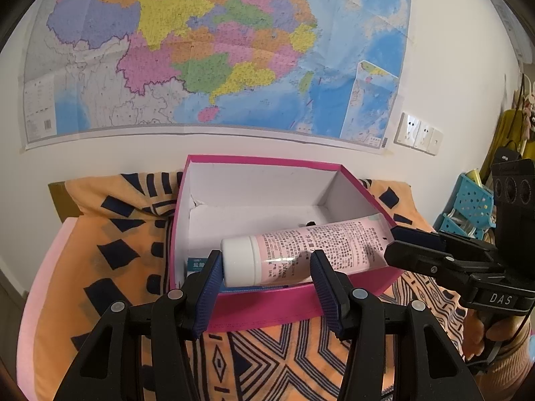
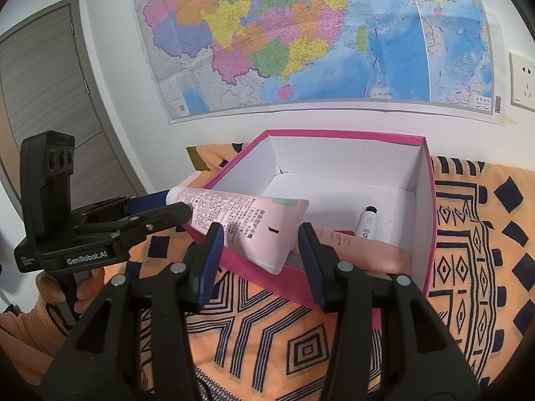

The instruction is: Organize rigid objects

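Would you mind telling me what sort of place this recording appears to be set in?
Probably a room in a home, perhaps a bedroom or study: a large wall map hangs above a surface draped in patterned orange cloth, with wall sockets and an interior door nearby.

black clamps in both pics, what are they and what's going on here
No robot here: a person holds a two-finger clamp, a gripper, in each hand, each with a camera looking along its fingers. One picture comes from the left gripper, the other from the right gripper; each also shows the other sideways. An open pink box stands on a patterned cloth, a small bottle inside. The right gripper pinches the flat end of a pink tube over the box. The left gripper's fingers sit at its cap; whether they squeeze is unclear.
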Action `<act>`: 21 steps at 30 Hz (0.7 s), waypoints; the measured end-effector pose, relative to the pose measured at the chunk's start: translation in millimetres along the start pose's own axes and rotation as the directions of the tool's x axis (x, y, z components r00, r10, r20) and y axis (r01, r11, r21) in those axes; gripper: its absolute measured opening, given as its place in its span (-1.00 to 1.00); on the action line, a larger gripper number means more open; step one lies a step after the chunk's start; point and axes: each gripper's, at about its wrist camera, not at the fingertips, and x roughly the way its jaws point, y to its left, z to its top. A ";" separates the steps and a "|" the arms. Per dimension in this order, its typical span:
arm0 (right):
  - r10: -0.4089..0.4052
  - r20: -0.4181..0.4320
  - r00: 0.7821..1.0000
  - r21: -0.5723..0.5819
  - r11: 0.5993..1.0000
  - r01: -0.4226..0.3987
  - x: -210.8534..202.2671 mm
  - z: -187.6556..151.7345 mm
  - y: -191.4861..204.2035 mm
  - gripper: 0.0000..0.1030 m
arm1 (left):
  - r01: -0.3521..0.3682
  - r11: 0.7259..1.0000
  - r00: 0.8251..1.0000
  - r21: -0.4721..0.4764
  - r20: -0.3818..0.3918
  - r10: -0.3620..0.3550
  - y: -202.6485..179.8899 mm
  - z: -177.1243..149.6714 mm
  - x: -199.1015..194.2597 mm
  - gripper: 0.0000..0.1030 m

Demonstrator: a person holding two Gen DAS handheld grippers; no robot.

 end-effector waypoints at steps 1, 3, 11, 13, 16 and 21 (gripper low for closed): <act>-0.001 -0.001 1.000 0.000 1.000 0.001 0.6 0.8 -0.8 -0.04 | -0.001 1.000 1.000 0.001 -0.001 0.001 0.1 0.2 0.5 0.03; -0.002 -0.002 1.000 0.000 1.000 0.002 1.5 1.6 -1.3 -0.05 | -0.001 1.000 1.000 0.000 -0.002 0.001 0.2 0.0 0.8 0.03; -0.005 -0.006 1.000 0.001 1.000 0.005 5.1 3.9 -4.8 -0.05 | -0.002 1.000 1.000 -0.001 -0.005 0.002 0.9 0.2 3.4 0.03; -0.004 -0.006 1.000 0.001 1.000 0.004 5.5 4.0 -5.3 -0.05 | -0.002 1.000 1.000 -0.002 -0.006 0.002 1.3 0.3 4.1 0.03; -0.006 -0.009 1.000 0.000 1.000 0.006 6.9 3.1 -4.9 -0.05 | -0.004 1.000 1.000 -0.003 -0.010 0.004 2.9 0.0 6.9 0.03; -0.007 -0.011 1.000 -0.001 1.000 0.007 8.8 2.7 -4.9 -0.05 | -0.007 1.000 1.000 -0.003 -0.012 0.006 3.8 0.3 8.9 0.03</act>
